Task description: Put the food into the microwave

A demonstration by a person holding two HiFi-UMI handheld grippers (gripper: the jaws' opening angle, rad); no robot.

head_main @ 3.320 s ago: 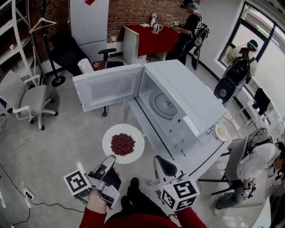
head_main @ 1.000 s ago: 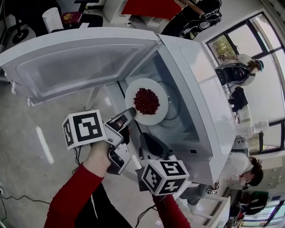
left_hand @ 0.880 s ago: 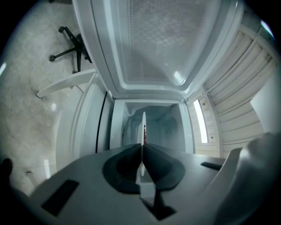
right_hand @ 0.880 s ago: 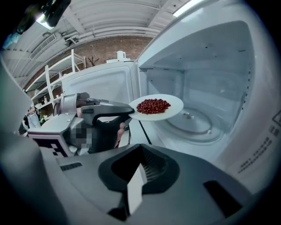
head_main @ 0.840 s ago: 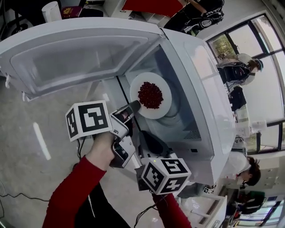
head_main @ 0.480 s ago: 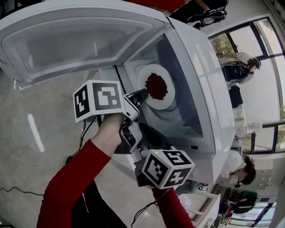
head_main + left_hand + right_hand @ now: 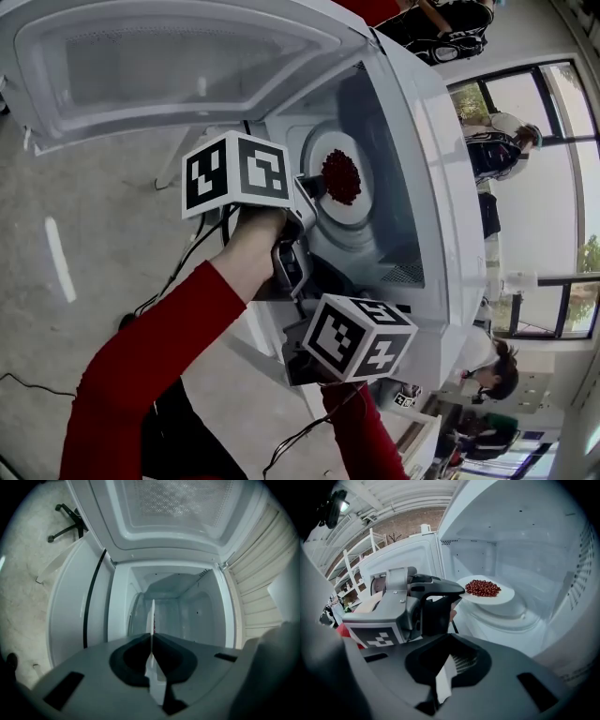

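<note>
Plate (image 7: 350, 215) of red food (image 7: 341, 176) pinched at its near rim between the jaws of the left gripper (image 7: 312, 187), seen edge-on in the left gripper view, thin white rim clamped dead centre. Held level inside the open microwave (image 7: 427, 197), over the turntable (image 7: 508, 610) — contact with it unclear. Right gripper (image 7: 448, 670) outside the cavity, angled down — jaws together, nothing between.

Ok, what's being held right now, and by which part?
The left gripper is shut on the plate's near rim, with the plate inside the microwave. The right gripper holds nothing.
</note>
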